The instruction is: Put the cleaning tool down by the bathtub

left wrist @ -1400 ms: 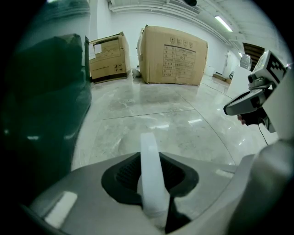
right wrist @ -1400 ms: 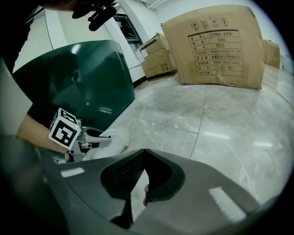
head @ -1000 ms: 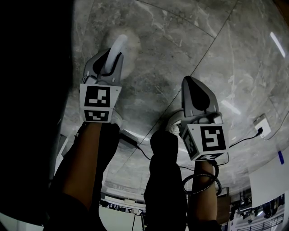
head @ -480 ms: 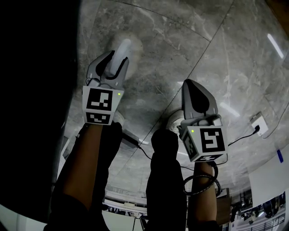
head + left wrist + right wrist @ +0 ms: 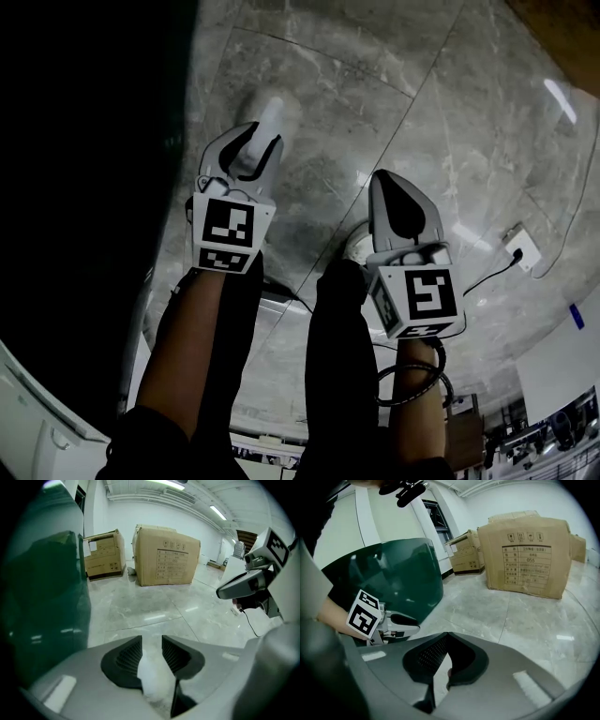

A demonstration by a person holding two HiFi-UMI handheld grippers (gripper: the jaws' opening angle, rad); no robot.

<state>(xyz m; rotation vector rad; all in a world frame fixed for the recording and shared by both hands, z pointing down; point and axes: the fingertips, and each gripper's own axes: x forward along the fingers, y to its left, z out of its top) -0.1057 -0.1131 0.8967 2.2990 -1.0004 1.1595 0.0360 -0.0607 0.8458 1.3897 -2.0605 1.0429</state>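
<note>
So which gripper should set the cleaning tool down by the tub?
Left: the left gripper holds the white cleaning tool, and the green bathtub stands on its side. The right gripper is shut and empty.

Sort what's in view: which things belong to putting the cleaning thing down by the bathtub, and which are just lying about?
In the job:
- left tool, shut on the white handle
- green bathtub

Lying about:
- right tool, shut, nothing in it
- cardboard boxes
- socket on the floor, with its cable
</note>
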